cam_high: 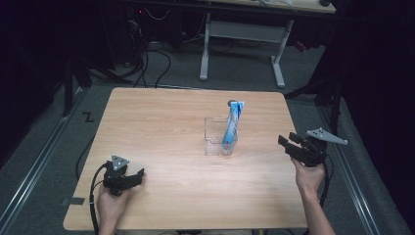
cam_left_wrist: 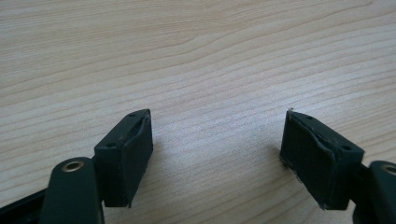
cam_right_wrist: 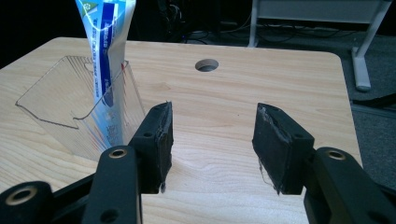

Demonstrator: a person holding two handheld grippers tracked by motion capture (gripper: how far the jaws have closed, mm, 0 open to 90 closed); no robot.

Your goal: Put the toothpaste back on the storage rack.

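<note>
High view, blue-white tube (cam_high: 231, 125) upright in clear holder (cam_high: 213, 133)

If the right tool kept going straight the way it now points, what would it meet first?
Probably nothing soon. The right tool is open and aimed along bare table, toward the round hole. The clear plastic holder with the blue-and-white tube sits just off its left jaw's side; depth is unclear, so that jaw might clip it.

A light wooden table (cam_high: 161, 127) is seen, with a round hole (cam_right_wrist: 207, 65) near its far edge. A clear plastic holder (cam_high: 214, 133) is set right of centre on it.
</note>
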